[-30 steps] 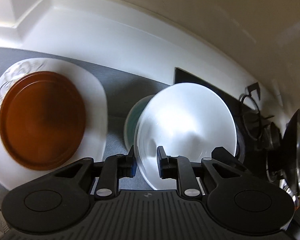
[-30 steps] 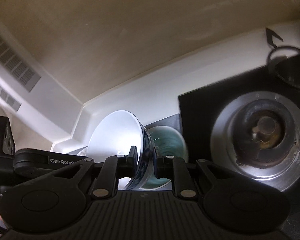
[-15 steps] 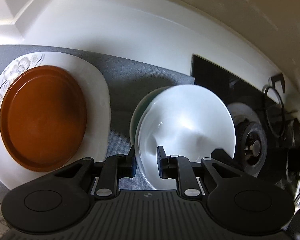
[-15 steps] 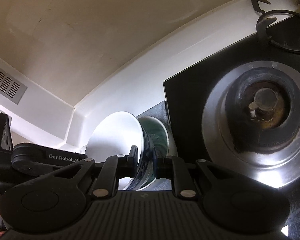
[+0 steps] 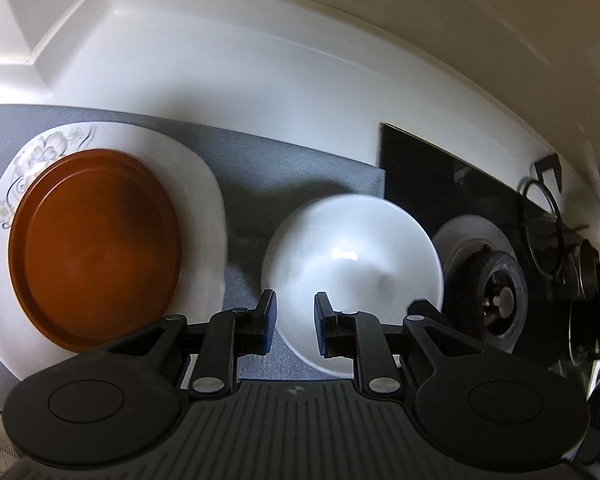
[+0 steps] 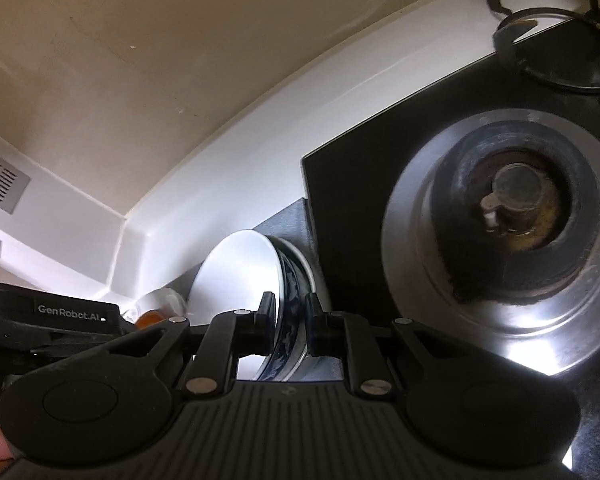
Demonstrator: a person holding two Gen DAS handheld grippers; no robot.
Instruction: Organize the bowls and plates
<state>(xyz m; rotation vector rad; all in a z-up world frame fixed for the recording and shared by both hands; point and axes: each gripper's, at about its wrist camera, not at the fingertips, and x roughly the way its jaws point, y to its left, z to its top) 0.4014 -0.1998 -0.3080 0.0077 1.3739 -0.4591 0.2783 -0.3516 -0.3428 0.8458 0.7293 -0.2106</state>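
Observation:
A white bowl (image 5: 354, 258) with a blue-patterned outside (image 6: 290, 280) rests on the grey mat (image 5: 296, 172), nested in a green bowl whose pale rim (image 6: 310, 272) shows only in the right wrist view. My left gripper (image 5: 294, 314) straddles its near rim, jaws slightly apart, not pressing it. My right gripper (image 6: 288, 314) is shut on the opposite rim of the white bowl (image 6: 240, 276). A brown plate (image 5: 94, 248) lies on a white floral plate (image 5: 198, 184) at the left.
A black gas hob (image 6: 380, 128) with a steel burner (image 6: 508, 216) lies right of the mat, with a pan support (image 6: 556, 52) behind it. A white backsplash ledge (image 5: 236, 64) runs behind. The left gripper's body (image 6: 48, 320) shows low left in the right wrist view.
The white bowl has come down from tilted over the green bowl to seated in it, hiding it in the left view. The left jaws have opened slightly off the rim.

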